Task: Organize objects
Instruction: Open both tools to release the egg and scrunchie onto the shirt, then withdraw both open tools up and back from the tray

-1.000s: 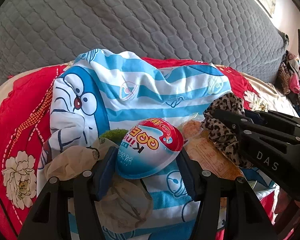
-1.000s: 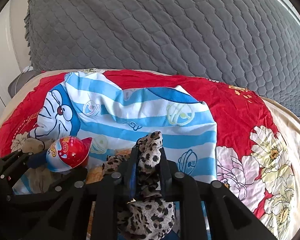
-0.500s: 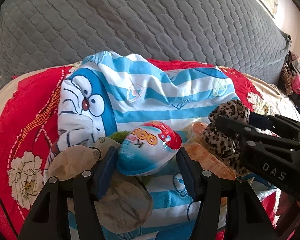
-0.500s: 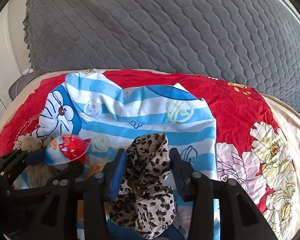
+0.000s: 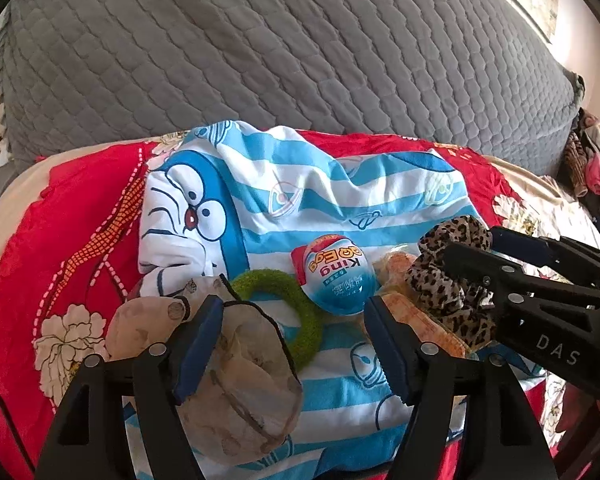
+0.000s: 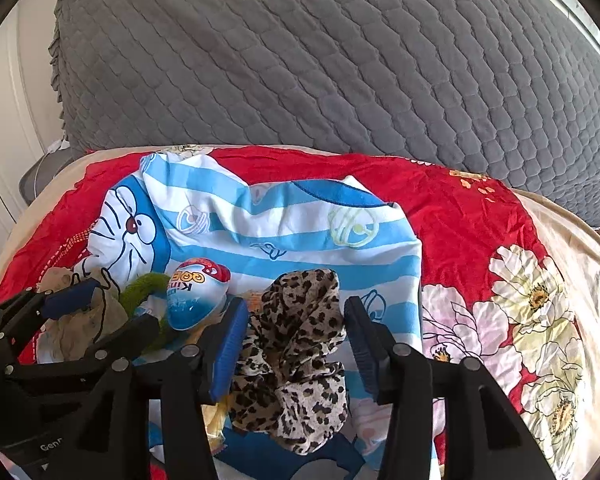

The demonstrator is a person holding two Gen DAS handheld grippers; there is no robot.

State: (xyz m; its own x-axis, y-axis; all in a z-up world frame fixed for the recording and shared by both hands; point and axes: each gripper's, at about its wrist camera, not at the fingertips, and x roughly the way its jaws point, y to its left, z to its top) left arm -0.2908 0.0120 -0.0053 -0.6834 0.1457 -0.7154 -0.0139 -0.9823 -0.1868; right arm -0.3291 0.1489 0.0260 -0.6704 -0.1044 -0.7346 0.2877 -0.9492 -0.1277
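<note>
Honestly, both grippers' jaws are opening: left gripper (image 5: 294, 350) clear of the toy egg (image 5: 334, 276), right gripper (image 6: 296, 338) straddling the leopard scrunchie (image 6: 296, 344). Egg sits beside the scrunchie on rumpled striped cloth (image 5: 320, 196), so it might roll off.

Both views are bright, lit by daylight that enters from the upper right, where the wall washes out to pale glare. The red floral bedspread (image 6: 480, 232) glows strongly saturated, and its cream flowers near the right edge are almost blown out. The grey quilted cover (image 5: 300, 48) is evenly lit, with soft shadow in its stitched seams. Focus is sharp in the centre. Fisheye distortion bows the cover and bedspread edges, and black vignette fills every corner. The near black gripper frames look dark and lack detail.
</note>
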